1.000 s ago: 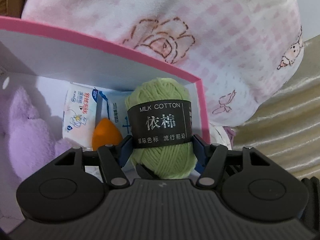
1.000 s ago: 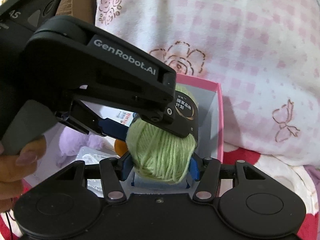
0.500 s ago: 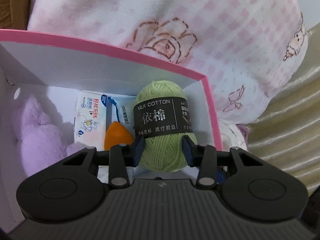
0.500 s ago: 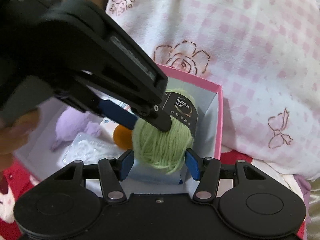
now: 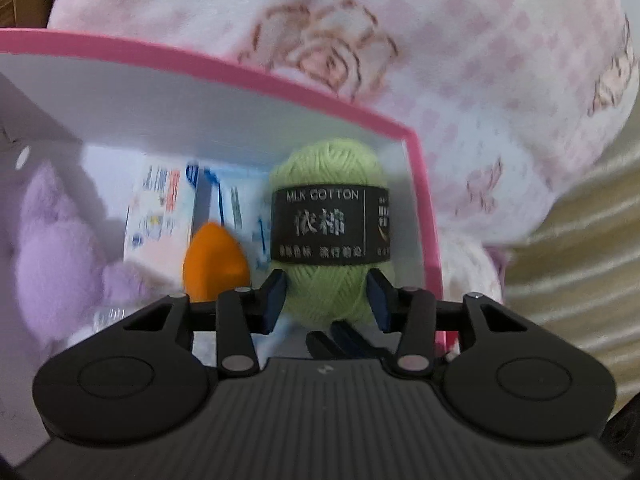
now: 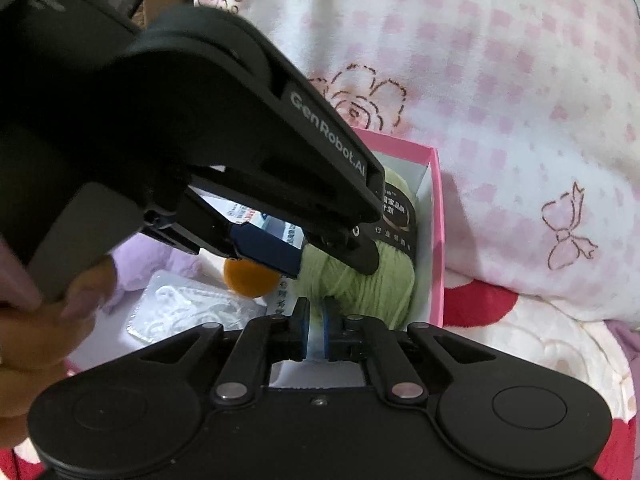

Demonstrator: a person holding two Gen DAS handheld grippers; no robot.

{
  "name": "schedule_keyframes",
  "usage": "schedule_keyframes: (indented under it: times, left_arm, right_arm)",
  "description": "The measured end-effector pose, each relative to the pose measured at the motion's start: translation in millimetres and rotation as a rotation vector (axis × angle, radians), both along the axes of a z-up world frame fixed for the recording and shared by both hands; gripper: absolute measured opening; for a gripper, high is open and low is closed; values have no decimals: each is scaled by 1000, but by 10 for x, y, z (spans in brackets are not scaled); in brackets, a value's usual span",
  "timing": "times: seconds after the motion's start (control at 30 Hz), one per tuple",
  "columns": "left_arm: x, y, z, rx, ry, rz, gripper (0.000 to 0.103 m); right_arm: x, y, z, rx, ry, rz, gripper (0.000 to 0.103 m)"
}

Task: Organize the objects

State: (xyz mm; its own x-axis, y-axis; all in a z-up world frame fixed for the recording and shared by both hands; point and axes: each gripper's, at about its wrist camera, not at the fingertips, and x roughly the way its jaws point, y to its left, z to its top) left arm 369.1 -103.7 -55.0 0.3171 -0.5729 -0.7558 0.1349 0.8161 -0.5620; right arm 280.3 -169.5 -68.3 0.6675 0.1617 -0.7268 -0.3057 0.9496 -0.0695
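Observation:
A green yarn ball (image 5: pixel 328 168) with a black "MILK COTTON" band stands in the far right corner of a pink-rimmed white box (image 5: pixel 240 76). My left gripper (image 5: pixel 326 292) has the ball between its blue pads, which touch its lower sides while the jaws are opening slightly. In the right wrist view the left gripper (image 6: pixel 332 266) comes in from the upper left onto the yarn ball (image 6: pixel 360 284). My right gripper (image 6: pixel 316 320) is shut just in front of the ball with nothing in it, over the box (image 6: pixel 436 220).
Inside the box lie a purple plush toy (image 5: pixel 52 248), an orange egg-shaped sponge (image 5: pixel 216 264), tissue packets (image 5: pixel 160 216) and a clear plastic packet (image 6: pixel 188 308). A pink-checked quilt (image 5: pixel 460 60) rises behind the box. A hand (image 6: pixel 40 320) holds the left gripper.
The left jaws narrowed onto the yarn ball. The right jaws, first around the ball, let go of it and shut empty below it.

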Motion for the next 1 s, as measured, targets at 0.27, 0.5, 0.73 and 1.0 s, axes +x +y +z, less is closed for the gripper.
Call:
schedule_keyframes:
  times: [0.27,0.5,0.73,1.0]
  left_arm:
    - [-457,126,472,143,-153,-29,50]
    - [-792,326,626,191,-163,-15,56]
    - [-1138,575,863,246,-196,-15,61]
    - [-1597,839,1092,270,-209,8,64]
  right_arm:
    - [-574,-249,302,141,-36,21,21]
    - [-786,-272,381,187,-27,-8,29]
    - [-905,-289,491,184,-54,-32,33]
    - [-1197,-283,790,206,-88,-5,39]
